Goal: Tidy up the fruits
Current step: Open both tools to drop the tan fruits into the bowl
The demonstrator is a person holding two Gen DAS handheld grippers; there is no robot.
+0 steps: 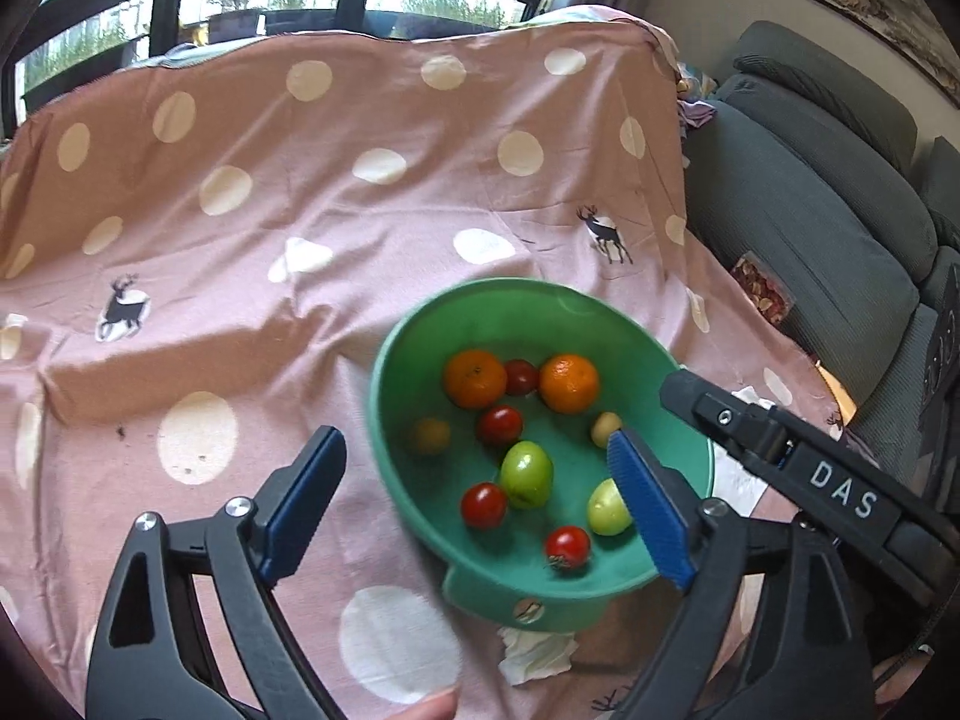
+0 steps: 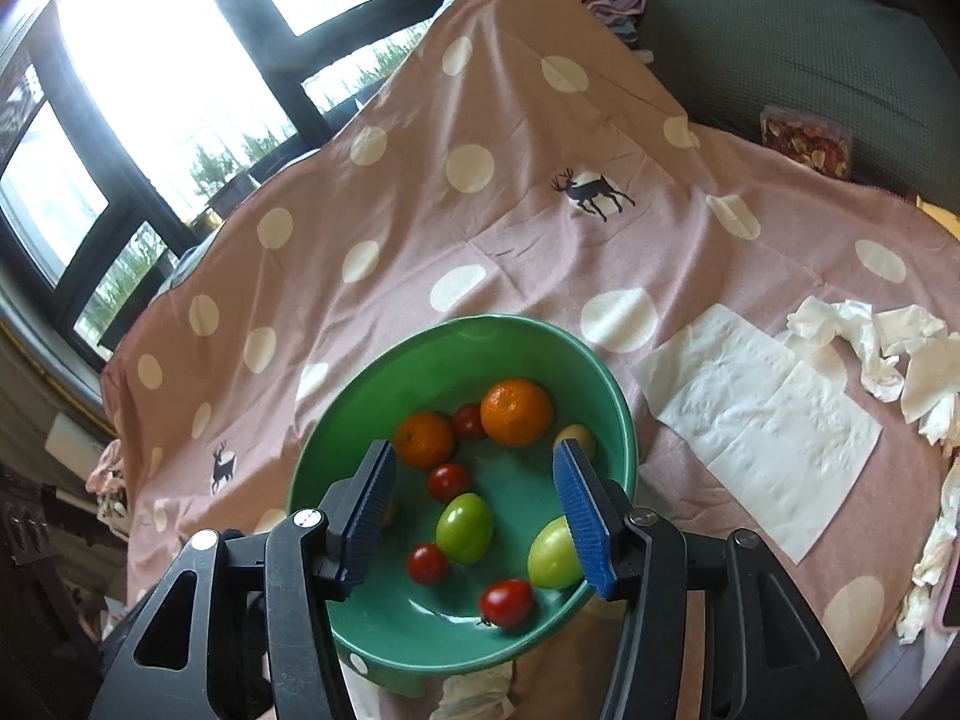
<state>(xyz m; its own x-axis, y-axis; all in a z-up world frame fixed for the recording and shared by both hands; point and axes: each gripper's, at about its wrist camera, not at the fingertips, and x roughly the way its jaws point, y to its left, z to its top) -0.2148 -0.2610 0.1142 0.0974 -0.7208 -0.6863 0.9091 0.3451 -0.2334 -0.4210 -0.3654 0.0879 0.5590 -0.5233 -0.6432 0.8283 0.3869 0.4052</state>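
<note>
Near the tablecloth's [image 2: 540, 138] front edge: green bowl [image 2: 420, 360] holding two oranges, four cherry tomatoes, two green fruits. Right gripper [image 2: 474, 510] above it, jaws apart, empty; left gripper [image 1: 474, 504] likewise. Advice: straddle green fruit [image 2: 463, 527] squarely, close gently.

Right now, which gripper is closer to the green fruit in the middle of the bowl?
Right. The right gripper hovers open directly over the green fruit in the bowl; the left gripper straddles the bowl's left rim, off to the side.
</note>
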